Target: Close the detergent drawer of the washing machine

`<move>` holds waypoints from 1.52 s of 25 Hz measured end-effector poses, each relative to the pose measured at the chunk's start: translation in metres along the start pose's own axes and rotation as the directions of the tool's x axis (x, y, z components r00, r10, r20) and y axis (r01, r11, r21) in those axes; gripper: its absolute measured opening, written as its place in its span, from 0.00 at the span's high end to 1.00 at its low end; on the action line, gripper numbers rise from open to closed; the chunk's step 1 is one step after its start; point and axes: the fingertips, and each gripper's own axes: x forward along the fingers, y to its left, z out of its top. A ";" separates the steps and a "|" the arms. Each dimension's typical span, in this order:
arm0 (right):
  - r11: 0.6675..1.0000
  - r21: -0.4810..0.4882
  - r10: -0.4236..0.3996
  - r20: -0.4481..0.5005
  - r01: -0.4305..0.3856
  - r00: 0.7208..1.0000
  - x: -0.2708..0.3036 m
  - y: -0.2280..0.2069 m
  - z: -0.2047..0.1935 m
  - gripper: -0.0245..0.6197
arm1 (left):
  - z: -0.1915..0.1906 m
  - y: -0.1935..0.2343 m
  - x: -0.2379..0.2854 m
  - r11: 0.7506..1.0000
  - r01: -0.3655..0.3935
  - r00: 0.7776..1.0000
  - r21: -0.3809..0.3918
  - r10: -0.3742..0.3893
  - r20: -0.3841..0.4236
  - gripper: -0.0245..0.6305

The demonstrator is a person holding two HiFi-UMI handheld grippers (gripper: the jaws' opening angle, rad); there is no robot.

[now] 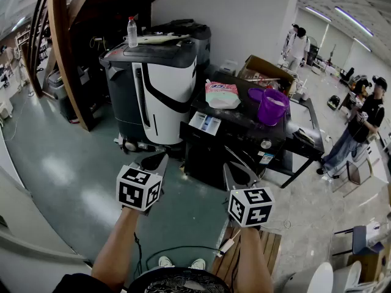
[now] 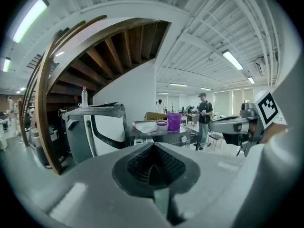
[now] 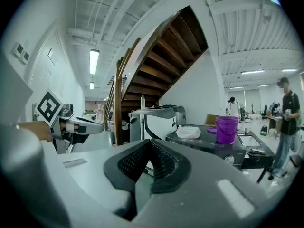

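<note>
The black washing machine [image 1: 239, 133] stands ahead of me, a little to the right. Its detergent drawer [image 1: 204, 124] sticks out of the front top left, showing white and blue inside. A detergent pouch [image 1: 222, 95] and a purple bucket [image 1: 272, 106] rest on the lid. My left gripper [image 1: 160, 159] hovers shut and holds nothing, short of the machine's left front. The right gripper [image 1: 235, 171] is shut too, in front of the machine and below the drawer. In the left gripper view the drawer [image 2: 140, 140] shows just over the shut jaws [image 2: 153, 148].
A grey and white appliance [image 1: 160, 84] with a water bottle [image 1: 132, 32] on top stands left of the washer. A wooden stair rail [image 1: 61, 54] curves at far left. A black table [image 1: 308, 140] adjoins the washer's right. Two people [image 1: 365, 122] stand beyond. A pallet [image 1: 235, 261] lies at my feet.
</note>
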 end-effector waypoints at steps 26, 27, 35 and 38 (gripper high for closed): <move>1.000 -0.015 -0.010 0.006 0.010 1.000 -0.003 0.008 -0.001 0.71 | -0.005 0.001 -0.007 1.000 0.004 1.000 0.000 -0.004 -0.004 0.96; 1.000 -0.016 -0.009 0.005 0.009 1.000 -0.002 0.010 -0.002 0.69 | -0.005 0.002 -0.008 1.000 0.003 1.000 -0.001 -0.003 -0.004 0.96; 1.000 -0.010 -0.025 0.007 0.025 1.000 0.000 0.012 0.000 0.56 | -0.004 0.010 -0.009 1.000 0.003 1.000 -0.009 -0.003 0.002 0.96; 0.999 -0.007 -0.034 0.011 0.034 0.999 0.001 0.013 0.001 0.51 | -0.003 0.013 -0.009 1.000 0.008 1.000 -0.010 -0.008 0.006 0.96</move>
